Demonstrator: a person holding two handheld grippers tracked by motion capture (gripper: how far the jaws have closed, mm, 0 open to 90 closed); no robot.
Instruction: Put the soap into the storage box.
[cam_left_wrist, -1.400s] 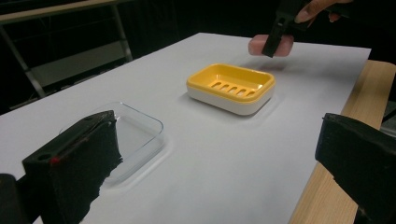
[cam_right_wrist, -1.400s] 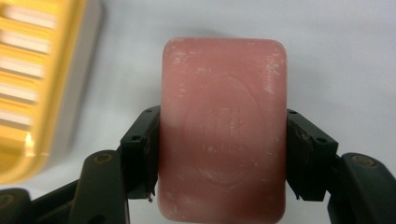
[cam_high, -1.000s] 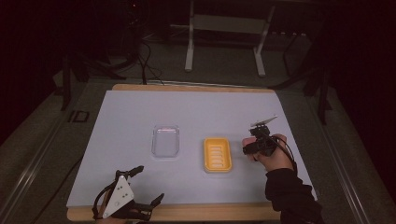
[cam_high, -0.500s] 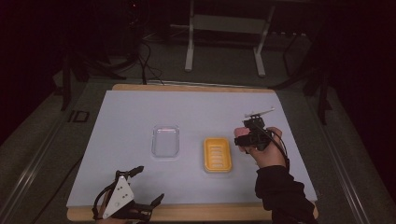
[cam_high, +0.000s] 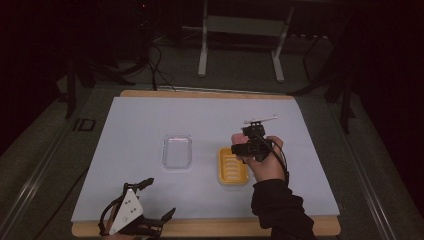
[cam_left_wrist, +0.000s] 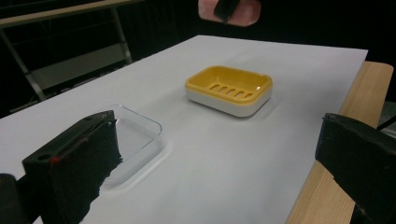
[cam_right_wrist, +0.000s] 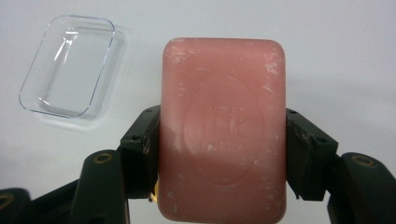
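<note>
Two hand-held grippers show in the high view: the left hand-held gripper (cam_high: 159, 214) rests at the near edge of the surface (cam_high: 150, 125), its jaws spread with nothing between them, while the right hand-held gripper (cam_high: 246, 148) hangs above the yellow soap dish (cam_high: 232, 167), held up in a hand (cam_high: 265, 162). A clear lid (cam_high: 177, 151) lies apart to the dish's left.

From the left gripper view, the dish (cam_left_wrist: 229, 88) sits empty, slotted floor showing, with the lid (cam_left_wrist: 135, 135) nearer and both black jaws wide.

Looking along the right gripper view, the jaws are clamped on the long sides of a pink bar of soap (cam_right_wrist: 223, 126), around its lower half, the stamped face toward the camera and the lid (cam_right_wrist: 70, 65) on the surface below. The bar looks stiff and fairly dense, with a dry, scuffed skin, so it should not squash; its rounded edges and waxy sides could still let it slide under a light squeeze. Gripping across the flat long sides, near the middle, seems the soundest hold.
</note>
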